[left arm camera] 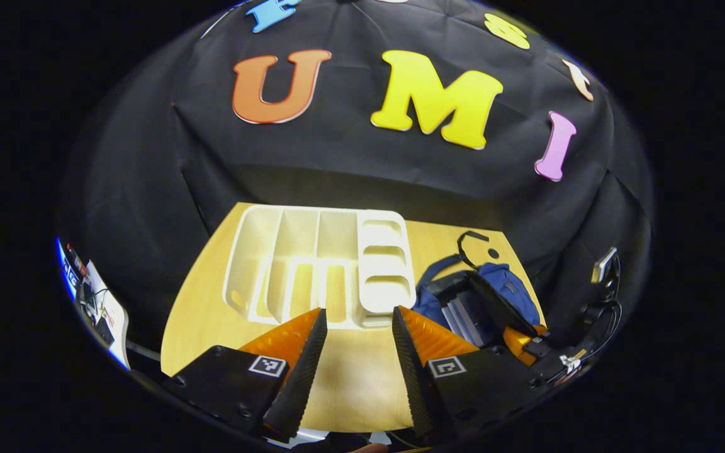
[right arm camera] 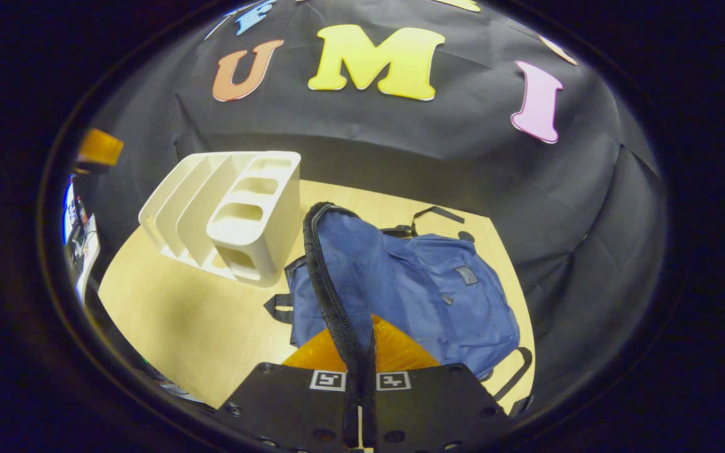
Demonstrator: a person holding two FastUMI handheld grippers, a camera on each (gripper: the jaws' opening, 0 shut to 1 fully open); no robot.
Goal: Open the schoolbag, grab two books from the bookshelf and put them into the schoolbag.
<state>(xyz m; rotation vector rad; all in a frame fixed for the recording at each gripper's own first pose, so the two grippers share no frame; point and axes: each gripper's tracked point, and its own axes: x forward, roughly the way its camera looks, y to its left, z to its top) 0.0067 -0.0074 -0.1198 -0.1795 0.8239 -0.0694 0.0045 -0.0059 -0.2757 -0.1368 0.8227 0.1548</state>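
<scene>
Left gripper (left arm camera: 359, 333) gapes wide, empty, low centre. Right gripper (right arm camera: 360, 343) clamped on one blue schoolbag's (right arm camera: 438, 296) zipper edge (right arm camera: 328, 277). One white bookshelf (left arm camera: 312, 264).

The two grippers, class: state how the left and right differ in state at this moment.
The left gripper is open and holds nothing; the right gripper is shut on the schoolbag flap. The left hovers over bare table facing the bookshelf; the right is over the schoolbag. Both are above the table.

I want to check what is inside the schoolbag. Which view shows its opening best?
The left gripper view: the schoolbag gapes toward it, with pale book edges inside. The right gripper view shows its blue outside and the flap edge pinched by the right gripper.
</scene>
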